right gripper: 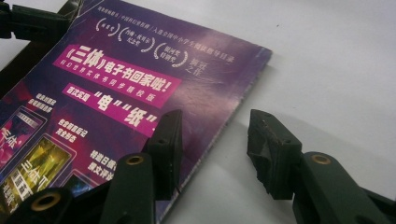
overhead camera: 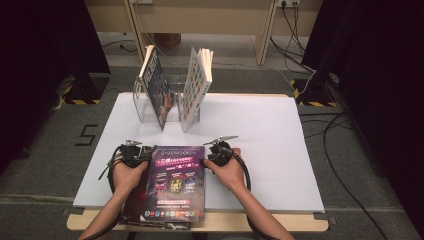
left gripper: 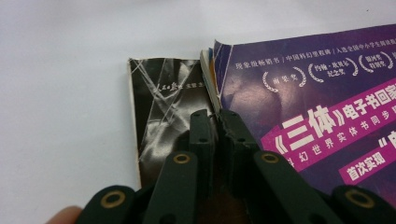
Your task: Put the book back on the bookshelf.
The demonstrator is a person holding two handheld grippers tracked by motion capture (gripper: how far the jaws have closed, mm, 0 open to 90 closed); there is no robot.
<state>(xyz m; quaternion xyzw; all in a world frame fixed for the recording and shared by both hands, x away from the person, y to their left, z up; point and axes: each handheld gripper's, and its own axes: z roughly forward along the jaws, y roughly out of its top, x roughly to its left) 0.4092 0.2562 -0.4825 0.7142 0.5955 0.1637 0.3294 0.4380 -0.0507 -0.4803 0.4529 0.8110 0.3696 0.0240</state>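
A purple magazine [overhead camera: 175, 182] lies flat at the front middle of the white table [overhead camera: 265, 150]. A dark cover [left gripper: 163, 102] lies spread flat to its left. My left gripper [overhead camera: 146, 153] is at the magazine's top left corner. In the left gripper view its jaws [left gripper: 217, 122] are pressed together on the magazine's [left gripper: 317, 107] left edge. My right gripper [overhead camera: 209, 156] sits at the magazine's right edge. It [right gripper: 215, 123] is open, one jaw over the purple cover [right gripper: 116, 93] and the other over bare table.
Two books [overhead camera: 155, 87] [overhead camera: 196, 90] stand leaning in a clear holder [overhead camera: 142, 112] at the back of the table. Cables [overhead camera: 345, 165] run over the floor on the right. The table's right half is bare white surface.
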